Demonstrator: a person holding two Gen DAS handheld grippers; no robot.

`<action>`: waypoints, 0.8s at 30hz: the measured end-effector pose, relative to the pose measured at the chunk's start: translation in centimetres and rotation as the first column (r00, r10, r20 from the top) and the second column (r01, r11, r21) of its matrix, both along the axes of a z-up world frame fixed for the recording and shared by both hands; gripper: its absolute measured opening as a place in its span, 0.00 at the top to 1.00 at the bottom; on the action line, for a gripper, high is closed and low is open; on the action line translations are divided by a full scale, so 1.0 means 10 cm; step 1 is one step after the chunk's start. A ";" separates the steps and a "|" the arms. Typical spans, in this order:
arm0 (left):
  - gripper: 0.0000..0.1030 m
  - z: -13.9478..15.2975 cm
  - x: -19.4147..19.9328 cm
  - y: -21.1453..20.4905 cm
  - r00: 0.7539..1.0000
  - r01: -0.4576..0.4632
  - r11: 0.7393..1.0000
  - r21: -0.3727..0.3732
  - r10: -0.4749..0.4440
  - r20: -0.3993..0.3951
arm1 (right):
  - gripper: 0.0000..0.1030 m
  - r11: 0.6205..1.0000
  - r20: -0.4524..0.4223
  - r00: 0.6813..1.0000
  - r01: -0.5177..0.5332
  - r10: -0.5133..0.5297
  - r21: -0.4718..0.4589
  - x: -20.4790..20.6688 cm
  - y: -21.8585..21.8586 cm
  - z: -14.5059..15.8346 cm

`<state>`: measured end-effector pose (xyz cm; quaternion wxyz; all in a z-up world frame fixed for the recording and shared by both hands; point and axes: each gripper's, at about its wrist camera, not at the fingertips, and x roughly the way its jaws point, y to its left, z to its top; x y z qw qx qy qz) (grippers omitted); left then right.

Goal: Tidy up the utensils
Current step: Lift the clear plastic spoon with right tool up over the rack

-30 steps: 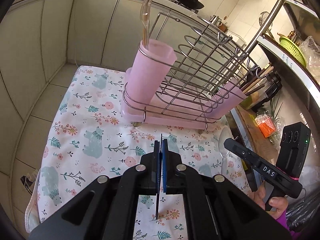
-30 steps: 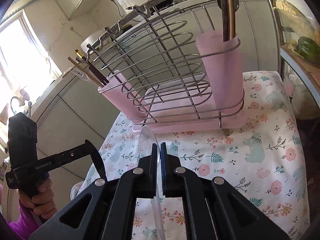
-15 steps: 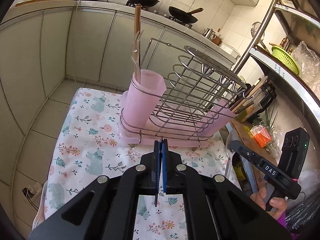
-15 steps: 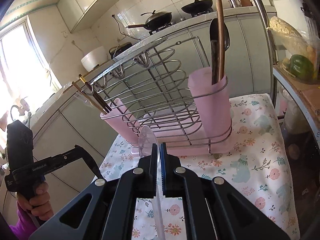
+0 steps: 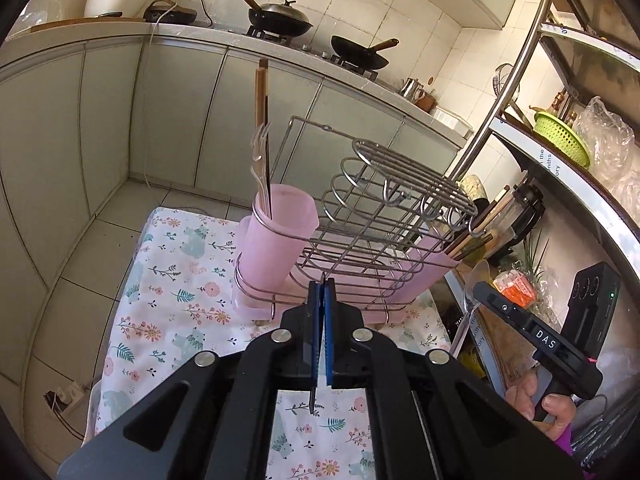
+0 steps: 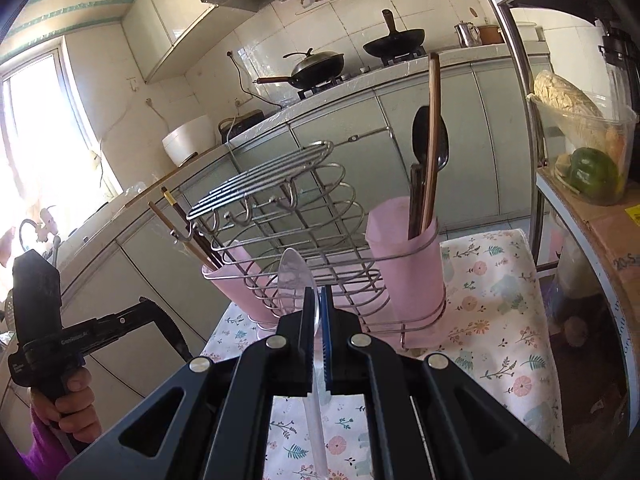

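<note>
A wire dish rack [image 5: 384, 216] with a pink tray stands on the floral tablecloth [image 5: 176, 288]. Its near pink cup [image 5: 280, 240] holds a clear plastic fork [image 5: 258, 160] and a wooden handle; in the right wrist view this cup [image 6: 404, 256] holds a black spoon [image 6: 428, 140]. The far pink cup [image 6: 232, 280] holds chopsticks. My left gripper [image 5: 320, 292] is shut on a thin dark utensil [image 5: 313, 396], seen edge-on. My right gripper [image 6: 316, 300] is shut on a clear plastic spoon [image 6: 294, 280], bowl up, held above the table in front of the rack.
A metal shelf unit [image 5: 560, 128] stands right of the table with a green basket [image 5: 564, 136] and bags. Kitchen cabinets and a counter with woks [image 5: 280, 20] lie behind. The tiled floor [image 5: 72, 256] drops off at the table's left edge.
Both grippers have risen and drawn back from the rack, each keeping its utensil. The rack now looks smaller and lower in both views.
</note>
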<state>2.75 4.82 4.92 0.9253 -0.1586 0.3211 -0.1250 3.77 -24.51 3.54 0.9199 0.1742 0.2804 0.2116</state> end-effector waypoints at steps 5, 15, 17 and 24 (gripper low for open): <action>0.99 0.17 0.01 0.01 0.998 0.000 1.000 -0.016 0.001 0.057 | 0.97 0.999 0.053 0.998 0.035 -0.035 0.000 0.04 -0.13 0.22; 0.99 0.68 0.05 0.03 0.974 -0.045 0.999 -0.010 0.046 0.221 | 0.97 0.996 0.207 0.974 0.090 -0.090 0.010 0.05 -0.27 0.69; 0.99 0.78 0.06 0.06 0.965 -0.062 0.998 -0.014 0.063 0.255 | 0.97 0.995 0.254 0.962 0.099 -0.098 0.009 0.04 -0.26 0.80; 0.99 1.02 0.13 0.09 0.929 -0.116 0.993 -0.018 0.115 0.351 | 0.97 0.991 0.388 0.913 0.134 -0.126 0.005 0.08 -0.21 1.12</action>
